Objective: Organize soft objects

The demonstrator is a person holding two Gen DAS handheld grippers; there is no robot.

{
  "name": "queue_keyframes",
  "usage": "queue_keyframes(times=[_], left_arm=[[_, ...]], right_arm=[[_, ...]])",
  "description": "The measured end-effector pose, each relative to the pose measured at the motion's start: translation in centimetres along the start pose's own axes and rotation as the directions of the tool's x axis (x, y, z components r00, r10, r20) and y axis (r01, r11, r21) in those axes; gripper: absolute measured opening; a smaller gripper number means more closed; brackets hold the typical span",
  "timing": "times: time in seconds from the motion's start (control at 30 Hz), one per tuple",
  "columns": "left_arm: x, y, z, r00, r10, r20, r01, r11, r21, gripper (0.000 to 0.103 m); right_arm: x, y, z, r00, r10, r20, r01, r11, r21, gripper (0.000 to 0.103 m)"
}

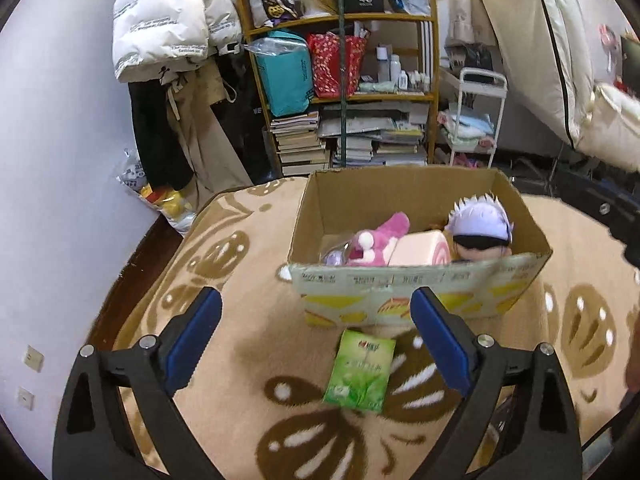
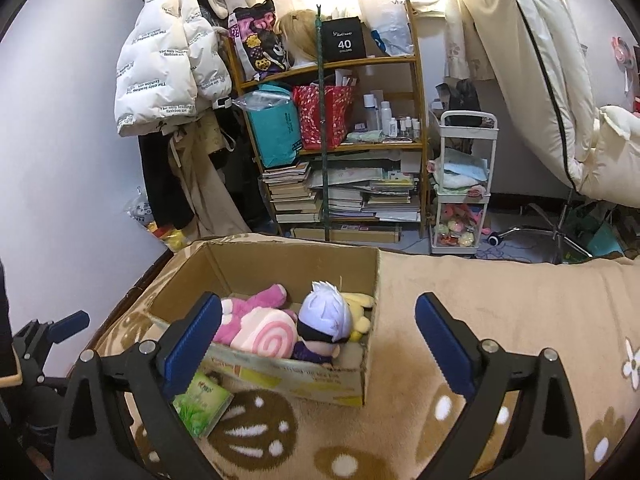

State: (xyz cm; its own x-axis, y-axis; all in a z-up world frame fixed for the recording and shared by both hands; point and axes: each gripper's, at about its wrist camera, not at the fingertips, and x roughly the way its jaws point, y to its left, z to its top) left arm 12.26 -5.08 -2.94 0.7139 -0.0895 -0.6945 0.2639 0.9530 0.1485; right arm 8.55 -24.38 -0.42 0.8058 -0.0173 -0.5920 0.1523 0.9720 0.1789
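A cardboard box (image 1: 416, 292) stands on the beige patterned blanket. It holds a pink plush (image 1: 376, 240), a pink swirl roll cushion (image 1: 420, 254) and a white-haired doll (image 1: 480, 228). The box also shows in the right wrist view (image 2: 304, 376), where a yellow plush (image 2: 360, 312) shows too. A green tissue pack (image 1: 358, 372) lies on the blanket in front of the box, and shows in the right wrist view (image 2: 202, 404). My left gripper (image 1: 316, 344) is open and empty, just above the pack. My right gripper (image 2: 318, 346) is open and empty, over the box's near right corner.
A wooden shelf (image 1: 340, 80) with bags and stacked books stands behind the bed. A white jacket (image 1: 168, 20) hangs at the left. A white trolley (image 2: 464, 184) stands right of the shelf. A white duvet (image 2: 560, 80) hangs at the right.
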Motion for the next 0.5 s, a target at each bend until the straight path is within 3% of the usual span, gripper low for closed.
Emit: queue_keyframes(times=[0.27,0.5], left_arm=[[-1.2,-0.2,-1.2,0.999,0.004,-0.049,0.0,0.997,0.082,0.094],[-0.9,-0.8,-2.8,0.993,-0.027,-0.115,0.041,0.992,0.122,0.094]], right_arm=[[-2.0,0.2,-0.9,0.996,-0.011,-0.087,0.008,0.999,-0.037,0.101],[-1.9,0.4,-3.3,0.975,-0.022,-0.22,0.009,0.998,-0.056,0.101]])
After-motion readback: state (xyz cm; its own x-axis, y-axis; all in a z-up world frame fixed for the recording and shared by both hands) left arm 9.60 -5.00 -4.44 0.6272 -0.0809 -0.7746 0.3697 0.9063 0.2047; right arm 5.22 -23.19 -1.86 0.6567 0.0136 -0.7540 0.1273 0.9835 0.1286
